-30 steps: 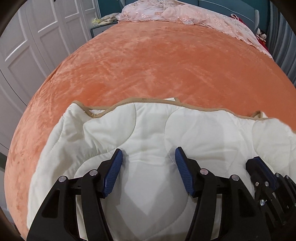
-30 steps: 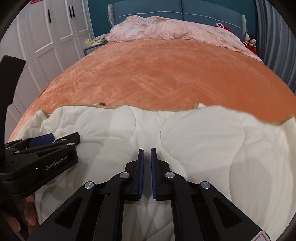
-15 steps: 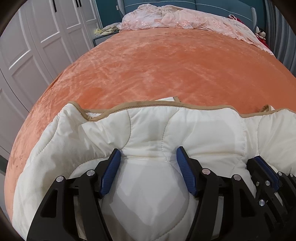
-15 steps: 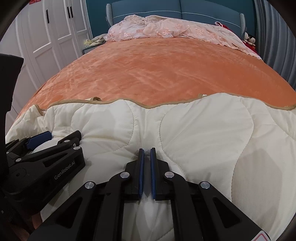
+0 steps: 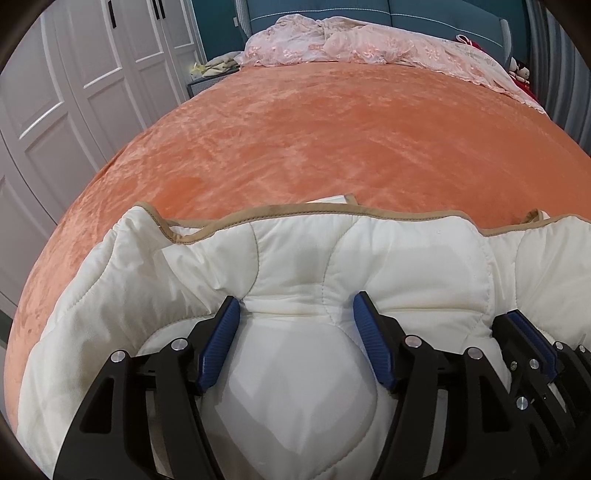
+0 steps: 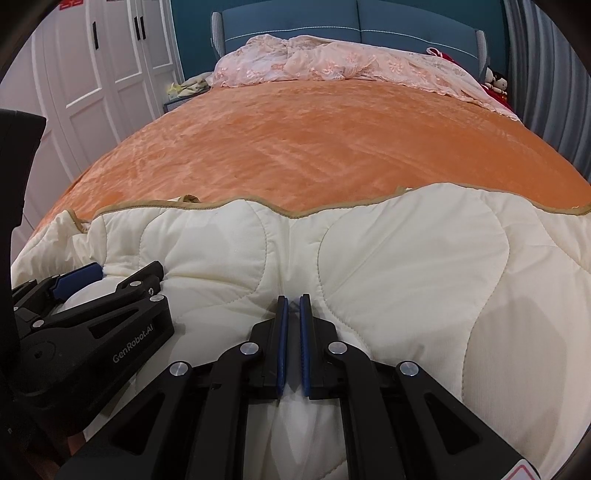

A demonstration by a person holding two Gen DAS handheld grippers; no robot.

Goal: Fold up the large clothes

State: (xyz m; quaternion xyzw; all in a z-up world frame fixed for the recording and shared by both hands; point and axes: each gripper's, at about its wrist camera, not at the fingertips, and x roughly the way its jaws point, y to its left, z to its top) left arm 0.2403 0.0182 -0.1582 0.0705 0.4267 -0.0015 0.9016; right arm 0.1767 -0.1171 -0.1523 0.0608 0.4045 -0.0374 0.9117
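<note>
A cream quilted comforter (image 5: pixel 406 266) with tan edging lies bunched at the near end of the bed. My left gripper (image 5: pixel 295 306) has its blue pads wide apart and pressed into a thick puffed fold of it, which bulges between them. The right gripper (image 6: pixel 290 301) is shut on a thin pinch of the same comforter (image 6: pixel 406 258), with cloth showing between its pads. Both grippers sit close side by side: the left gripper (image 6: pixel 74 280) shows at the left of the right wrist view, and the right gripper (image 5: pixel 517 321) at the right of the left wrist view.
An orange plush blanket (image 5: pixel 314 140) covers the bed beyond the comforter. A pink lace cover (image 5: pixel 369 48) lies crumpled by the teal headboard (image 6: pixel 351 26). White wardrobe doors (image 5: pixel 74 74) stand along the left, a grey curtain (image 6: pixel 546 92) on the right.
The comforter has bunched up and puffed between the left pads, and its tan edge has drawn nearer and crumpled. Both views have tipped up slightly toward the headboard.
</note>
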